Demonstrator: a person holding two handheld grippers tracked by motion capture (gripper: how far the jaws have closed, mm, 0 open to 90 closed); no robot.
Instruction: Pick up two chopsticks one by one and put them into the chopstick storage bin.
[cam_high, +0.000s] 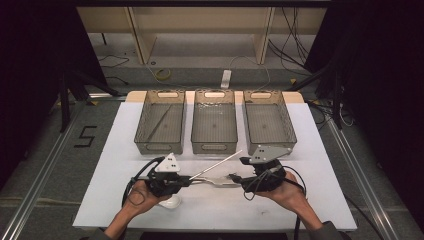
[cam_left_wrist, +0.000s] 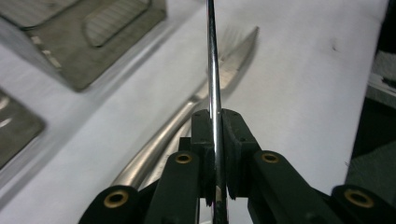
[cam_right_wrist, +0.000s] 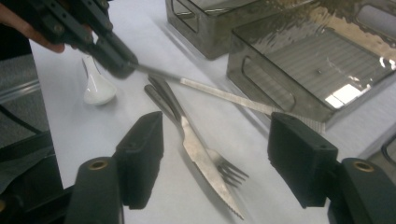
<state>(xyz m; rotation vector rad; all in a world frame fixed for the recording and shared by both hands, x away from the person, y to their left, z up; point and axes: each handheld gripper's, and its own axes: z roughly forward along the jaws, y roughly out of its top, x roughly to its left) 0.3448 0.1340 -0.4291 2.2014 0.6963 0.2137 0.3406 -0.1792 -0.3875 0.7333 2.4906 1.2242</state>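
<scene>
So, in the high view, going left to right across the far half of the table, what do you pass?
Left basket holding a thin rod → middle basket → right basket.

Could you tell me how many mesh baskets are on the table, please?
3, in a row across the table's far side: left basket, middle basket, right basket.
</scene>
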